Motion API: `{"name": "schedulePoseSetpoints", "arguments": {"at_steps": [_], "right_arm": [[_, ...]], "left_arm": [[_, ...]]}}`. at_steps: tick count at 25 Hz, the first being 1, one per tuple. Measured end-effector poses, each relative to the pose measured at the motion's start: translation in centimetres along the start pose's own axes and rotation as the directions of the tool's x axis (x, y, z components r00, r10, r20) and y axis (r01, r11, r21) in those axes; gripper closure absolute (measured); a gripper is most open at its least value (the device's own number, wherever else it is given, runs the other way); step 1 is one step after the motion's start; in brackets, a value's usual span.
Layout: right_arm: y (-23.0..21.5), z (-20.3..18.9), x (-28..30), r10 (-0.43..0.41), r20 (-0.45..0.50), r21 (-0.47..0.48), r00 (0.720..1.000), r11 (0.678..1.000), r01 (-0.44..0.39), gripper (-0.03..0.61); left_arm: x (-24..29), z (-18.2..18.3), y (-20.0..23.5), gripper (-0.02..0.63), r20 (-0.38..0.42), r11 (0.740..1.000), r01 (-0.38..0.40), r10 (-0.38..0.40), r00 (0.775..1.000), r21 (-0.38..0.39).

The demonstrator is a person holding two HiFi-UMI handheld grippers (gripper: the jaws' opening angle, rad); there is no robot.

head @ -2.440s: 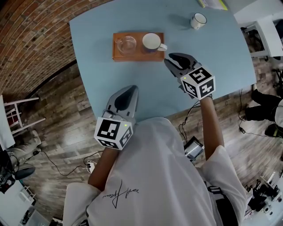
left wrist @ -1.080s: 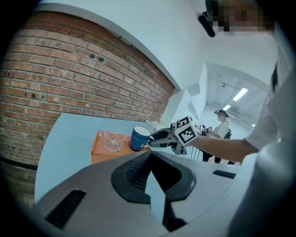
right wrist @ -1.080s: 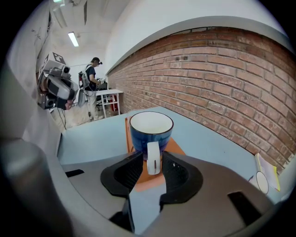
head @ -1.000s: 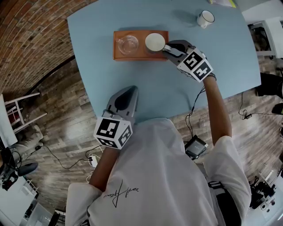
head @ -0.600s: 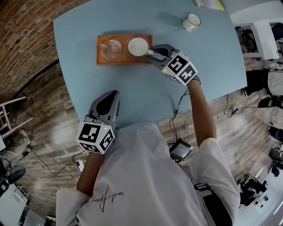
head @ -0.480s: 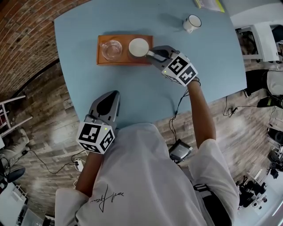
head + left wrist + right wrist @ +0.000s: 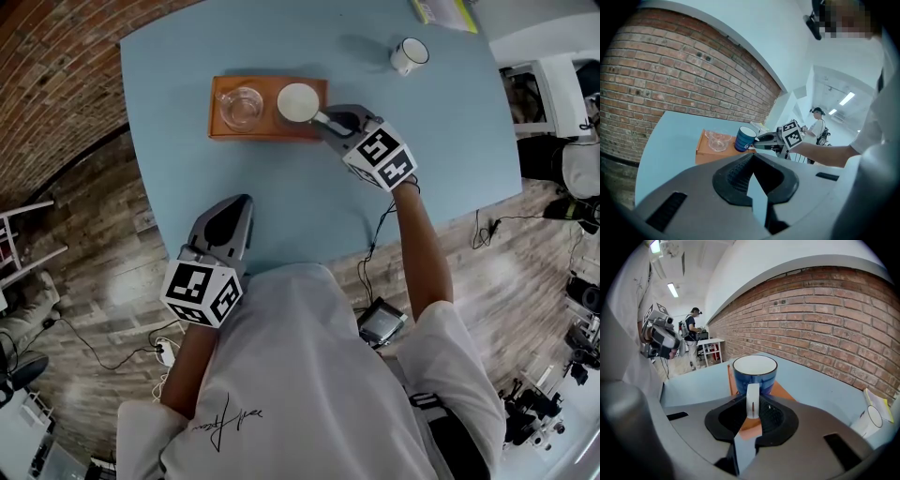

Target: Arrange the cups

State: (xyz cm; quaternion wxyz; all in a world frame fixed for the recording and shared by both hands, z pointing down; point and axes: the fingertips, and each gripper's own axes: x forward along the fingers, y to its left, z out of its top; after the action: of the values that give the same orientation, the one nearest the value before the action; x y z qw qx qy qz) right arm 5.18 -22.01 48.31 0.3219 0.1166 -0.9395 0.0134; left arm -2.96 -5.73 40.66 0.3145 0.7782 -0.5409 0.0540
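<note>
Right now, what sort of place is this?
Likely a robotics lab or workshop: brick wall, cables on the wood floor beside the blue table, another person at a white table.

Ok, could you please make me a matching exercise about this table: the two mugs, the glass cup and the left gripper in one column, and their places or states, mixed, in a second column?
1. glass cup
2. blue mug
3. white mug
4. left gripper

A. directly on the table, off the tray
B. shut, empty, by the table's near edge
C. on the tray's left half in the head view
D. on the tray, its handle between the jaws of the right gripper

Pairs: 1-C, 2-D, 3-A, 4-B.
</note>
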Motion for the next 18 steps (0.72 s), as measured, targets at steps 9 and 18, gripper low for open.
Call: {"name": "schedulePoseSetpoints", "arguments": {"at_steps": [9,18], "right_arm": [[0.18,-0.06,-0.22,-0.093,0.005,0.050,0.996,0.994,0.092,0.514],[0.33,0.01,-0.07,-0.165,-0.016,0.105,0.986,0.980,0.166,0.514]], "left_arm": [[-0.19,0.26,-0.13,0.606,0.017,1.000,0.012,-0.012,1.000,0.001],[-0.43,0.47,0.02,0.606,0.039,1.000,0.017,-0.016,0.999,-0.007]]}}
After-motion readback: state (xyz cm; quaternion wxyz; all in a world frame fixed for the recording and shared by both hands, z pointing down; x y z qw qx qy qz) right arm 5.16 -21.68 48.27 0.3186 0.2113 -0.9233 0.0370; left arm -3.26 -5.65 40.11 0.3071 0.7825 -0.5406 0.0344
